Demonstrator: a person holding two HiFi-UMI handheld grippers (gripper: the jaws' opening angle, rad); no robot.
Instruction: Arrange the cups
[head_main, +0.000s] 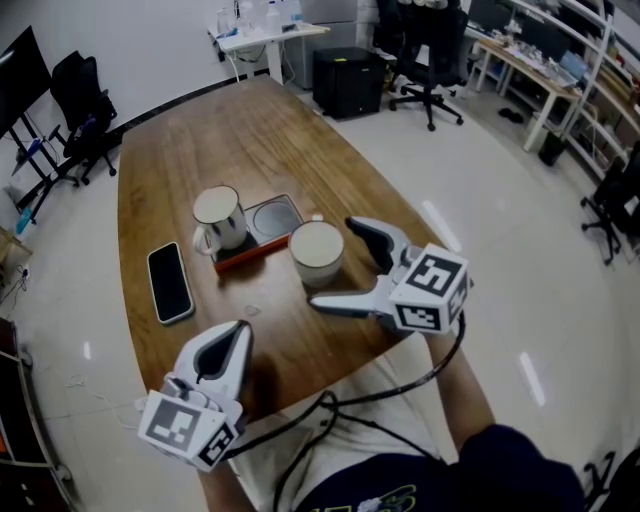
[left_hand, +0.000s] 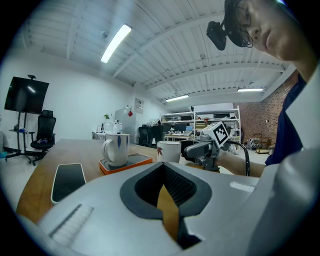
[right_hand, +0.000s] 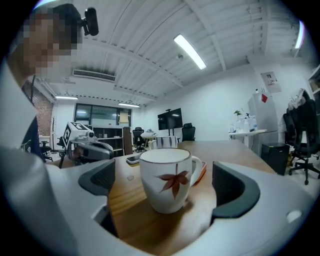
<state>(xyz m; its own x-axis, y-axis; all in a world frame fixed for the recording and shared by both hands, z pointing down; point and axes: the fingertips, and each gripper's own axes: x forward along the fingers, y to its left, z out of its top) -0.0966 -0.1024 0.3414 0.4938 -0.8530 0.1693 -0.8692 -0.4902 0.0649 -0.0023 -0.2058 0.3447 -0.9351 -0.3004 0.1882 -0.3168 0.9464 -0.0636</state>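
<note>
Leaf cup (head_main: 316, 252) upright, axis vertical, handle twd orange tray (head_main: 250, 256).

This is an office-style lab: a long wooden meeting table (head_main: 250, 140) fills the middle of the head view, with black swivel chairs (head_main: 432, 75) and cluttered white desks (head_main: 530, 65) at upper right. In the left gripper view, a screen on a stand (left_hand: 26, 95) sits at the left, with strip lights (left_hand: 116, 43) on the ceiling.

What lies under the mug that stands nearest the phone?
An orange-rimmed tray lies under that mug, on the wooden table. The tray's surface directly beneath the mug is covered, so it cannot be seen.
</note>
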